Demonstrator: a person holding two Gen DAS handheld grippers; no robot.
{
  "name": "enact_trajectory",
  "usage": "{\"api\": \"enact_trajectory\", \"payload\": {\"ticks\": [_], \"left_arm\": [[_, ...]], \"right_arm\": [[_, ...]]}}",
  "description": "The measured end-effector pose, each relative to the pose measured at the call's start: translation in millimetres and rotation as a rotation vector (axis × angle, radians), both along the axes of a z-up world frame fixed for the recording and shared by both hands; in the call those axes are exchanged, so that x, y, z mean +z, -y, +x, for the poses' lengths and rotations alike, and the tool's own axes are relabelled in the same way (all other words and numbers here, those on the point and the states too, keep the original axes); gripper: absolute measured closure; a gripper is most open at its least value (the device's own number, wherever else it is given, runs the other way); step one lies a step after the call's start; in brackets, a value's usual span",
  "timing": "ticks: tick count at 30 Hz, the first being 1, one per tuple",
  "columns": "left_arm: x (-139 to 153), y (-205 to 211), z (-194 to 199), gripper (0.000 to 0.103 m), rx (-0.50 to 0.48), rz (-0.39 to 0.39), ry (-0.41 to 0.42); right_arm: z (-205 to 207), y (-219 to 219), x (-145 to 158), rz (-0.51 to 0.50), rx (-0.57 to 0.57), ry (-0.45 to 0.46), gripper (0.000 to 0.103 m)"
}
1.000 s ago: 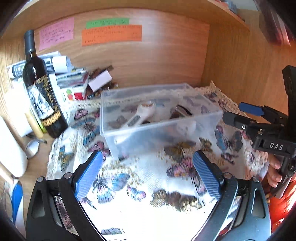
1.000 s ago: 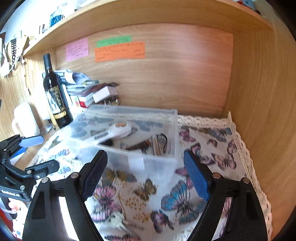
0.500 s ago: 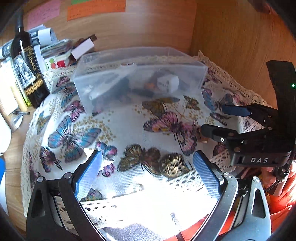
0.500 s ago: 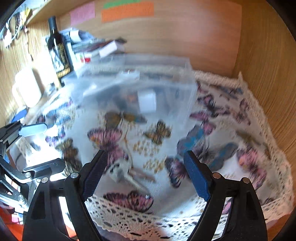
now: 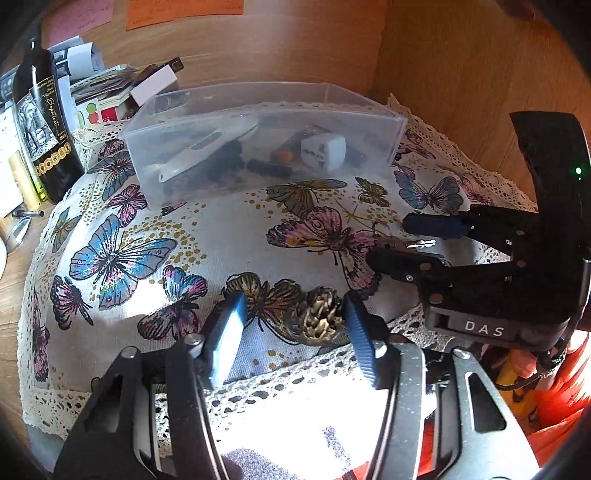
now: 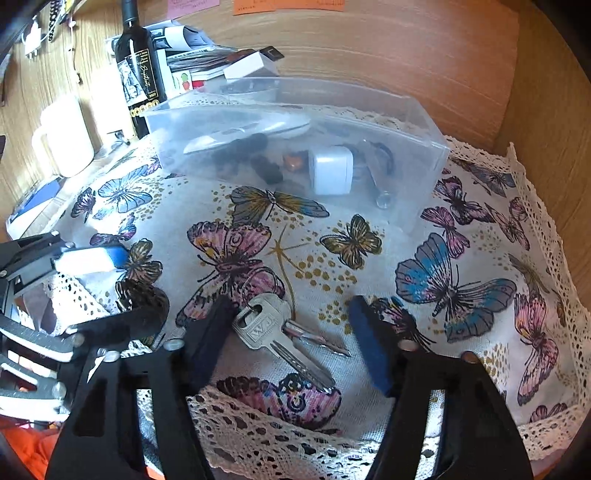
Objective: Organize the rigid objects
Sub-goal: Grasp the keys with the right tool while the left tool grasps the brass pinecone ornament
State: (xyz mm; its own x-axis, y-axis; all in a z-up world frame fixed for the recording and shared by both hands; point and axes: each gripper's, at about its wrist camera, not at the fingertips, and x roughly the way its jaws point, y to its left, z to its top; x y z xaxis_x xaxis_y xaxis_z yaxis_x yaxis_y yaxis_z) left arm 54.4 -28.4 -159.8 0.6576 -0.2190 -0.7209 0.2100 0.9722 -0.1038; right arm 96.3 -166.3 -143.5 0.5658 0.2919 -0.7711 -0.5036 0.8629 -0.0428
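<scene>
Fingers (image 5: pixel 225 332) astride pinecone (image 5: pixel 317 316), keys (image 6: pixel 284 332).

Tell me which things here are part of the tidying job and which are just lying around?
Part of the job:
- gold pinecone, between the left tongs
- keys, between the right tongs
- clear plastic box holding a white plug adapter

Just lying around:
- wine bottle
- stack of papers and books
- white mug
- sticky notes
- butterfly tablecloth

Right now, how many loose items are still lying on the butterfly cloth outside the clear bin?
2. A gold pinecone ornament lies between the left gripper's fingers; a bunch of keys lies between the right gripper's. The grippers could hide others.
</scene>
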Motion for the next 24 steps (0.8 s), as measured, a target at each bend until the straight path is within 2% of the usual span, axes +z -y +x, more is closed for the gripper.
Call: {"api": "enact_trajectory", "payload": {"ticks": [2, 4, 14, 24], "left_arm": [[1, -3, 0, 0.071, 0.004, -0.010, 0.000], [1, -7, 0, 0.071, 0.002, -0.028, -0.003], [14, -16, -2, 0.071, 0.030, -0.031, 0.035], [50, -26, 8, 0.071, 0.052, -0.028, 0.152]], "right_arm": [[0, 0, 1, 0.002, -0.003, 0.005, 0.071], [2, -1, 2, 0.000, -0.010, 0.008, 0.076], [3, 1, 9, 0.017, -0.049, 0.030, 0.078], [11, 10, 47, 0.080, -0.091, 0.139, 0.078]]}}
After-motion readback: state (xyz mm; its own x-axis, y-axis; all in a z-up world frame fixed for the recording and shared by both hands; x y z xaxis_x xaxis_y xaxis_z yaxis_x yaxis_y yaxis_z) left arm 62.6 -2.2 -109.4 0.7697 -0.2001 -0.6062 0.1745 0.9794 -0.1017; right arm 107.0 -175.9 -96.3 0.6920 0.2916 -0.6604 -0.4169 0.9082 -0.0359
